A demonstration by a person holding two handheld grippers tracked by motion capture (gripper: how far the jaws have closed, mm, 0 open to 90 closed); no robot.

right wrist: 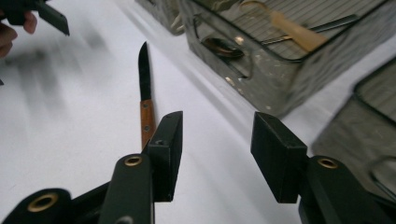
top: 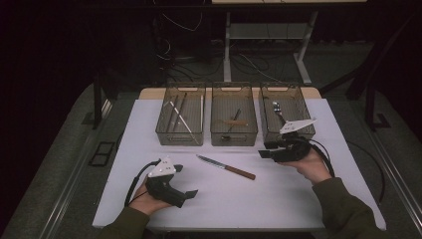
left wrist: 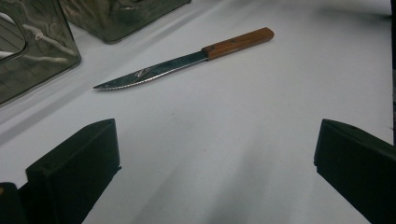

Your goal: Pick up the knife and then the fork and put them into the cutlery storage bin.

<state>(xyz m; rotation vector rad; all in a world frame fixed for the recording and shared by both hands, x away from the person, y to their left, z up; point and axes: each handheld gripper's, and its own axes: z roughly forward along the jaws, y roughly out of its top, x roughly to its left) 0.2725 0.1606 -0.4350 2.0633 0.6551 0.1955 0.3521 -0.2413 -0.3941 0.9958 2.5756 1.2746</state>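
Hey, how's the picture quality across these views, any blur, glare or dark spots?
High view: the room around the white table is very dark, the bins dim. Left gripper view: sharp, with glare streaks on the knife blade and bin wall. Right gripper view: smeared at upper left around the left gripper, and its own near jaws look soft.

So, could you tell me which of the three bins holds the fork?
The right-hand bin, nearest the right gripper; a metal fork lies inside it.
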